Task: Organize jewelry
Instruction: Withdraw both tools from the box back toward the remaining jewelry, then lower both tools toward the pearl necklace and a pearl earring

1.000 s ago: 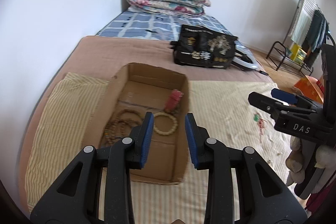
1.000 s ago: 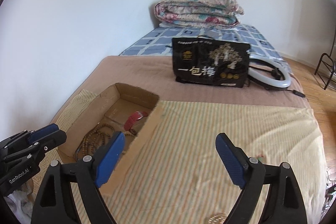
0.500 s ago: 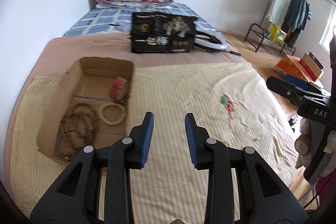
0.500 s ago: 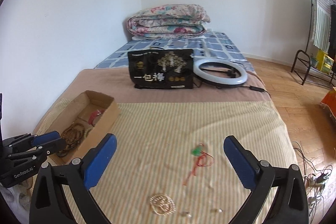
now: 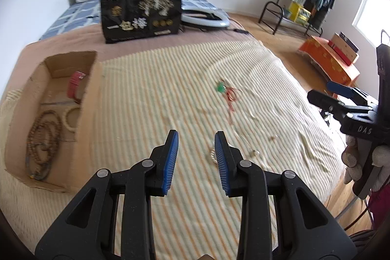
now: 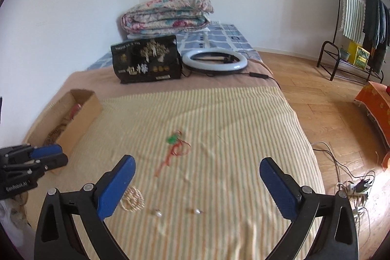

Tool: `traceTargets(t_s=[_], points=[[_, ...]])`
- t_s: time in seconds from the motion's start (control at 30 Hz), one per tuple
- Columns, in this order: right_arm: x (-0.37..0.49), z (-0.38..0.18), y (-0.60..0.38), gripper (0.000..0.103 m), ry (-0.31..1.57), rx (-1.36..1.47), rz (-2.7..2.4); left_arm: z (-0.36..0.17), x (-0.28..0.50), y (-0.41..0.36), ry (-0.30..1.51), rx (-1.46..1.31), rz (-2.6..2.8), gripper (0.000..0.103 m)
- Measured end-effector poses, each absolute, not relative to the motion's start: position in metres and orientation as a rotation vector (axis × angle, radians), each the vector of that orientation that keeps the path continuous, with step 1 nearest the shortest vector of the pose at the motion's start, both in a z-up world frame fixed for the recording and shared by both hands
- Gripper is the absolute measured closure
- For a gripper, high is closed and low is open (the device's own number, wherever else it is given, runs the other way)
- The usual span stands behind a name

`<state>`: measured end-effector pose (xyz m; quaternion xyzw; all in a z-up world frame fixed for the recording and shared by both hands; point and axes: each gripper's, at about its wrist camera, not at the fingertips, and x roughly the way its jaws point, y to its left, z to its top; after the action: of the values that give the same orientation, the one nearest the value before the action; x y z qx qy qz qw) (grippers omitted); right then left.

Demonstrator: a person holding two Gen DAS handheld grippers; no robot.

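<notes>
Both wrist views have swung rightward since the earlier frames: the cardboard box [image 5: 51, 118], formerly just ahead of the left gripper [image 5: 196, 157], now lies at the left edge, and loose jewelry on the striped cloth [image 5: 170, 79] has come into view. Left gripper: jaws narrowly parted, nothing between them, over bare cloth. Right gripper [image 6: 197, 179]: jaws spread wider than in the earliest frame, empty, above the near part of the cloth.

Box contents, left wrist view: brown bead strand [image 5: 42, 138] at the near end, pale bangle [image 5: 70, 116] mid-box, red bracelet [image 5: 75, 87] toward the far end.

On the cloth, right wrist view: green pendant on red cord [image 6: 176, 145] at centre; coiled pearl strand [image 6: 132, 197] near, just beside the right gripper's left finger; two small pale pieces [image 6: 178, 211] to its right, too blurred to identify.

Far end of the bed: black printed bag [image 6: 146, 62], ring light [image 6: 214, 60] to its right, folded floral quilt [image 6: 165, 14] behind. A gloved hand [image 5: 353, 157] holds the right gripper at the right edge of the left wrist view.
</notes>
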<state>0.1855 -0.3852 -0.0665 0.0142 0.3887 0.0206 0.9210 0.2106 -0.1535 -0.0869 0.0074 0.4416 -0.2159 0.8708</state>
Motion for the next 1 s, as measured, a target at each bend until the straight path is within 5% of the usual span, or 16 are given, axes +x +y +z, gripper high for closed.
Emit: traceTargets(t_s=[0.37,1.0], points=[[0.171,-0.117,-0.41,0.001,0.897,0.01,0.041,-0.129,0.206,-0.194,1.022,0.045,-0.519,0.073],[0.174,-0.177,-0.394,0.035,0.997,-0.021,0.131,-0.175,0.216,-0.226,1.088,0.077,-0.527,0.073]])
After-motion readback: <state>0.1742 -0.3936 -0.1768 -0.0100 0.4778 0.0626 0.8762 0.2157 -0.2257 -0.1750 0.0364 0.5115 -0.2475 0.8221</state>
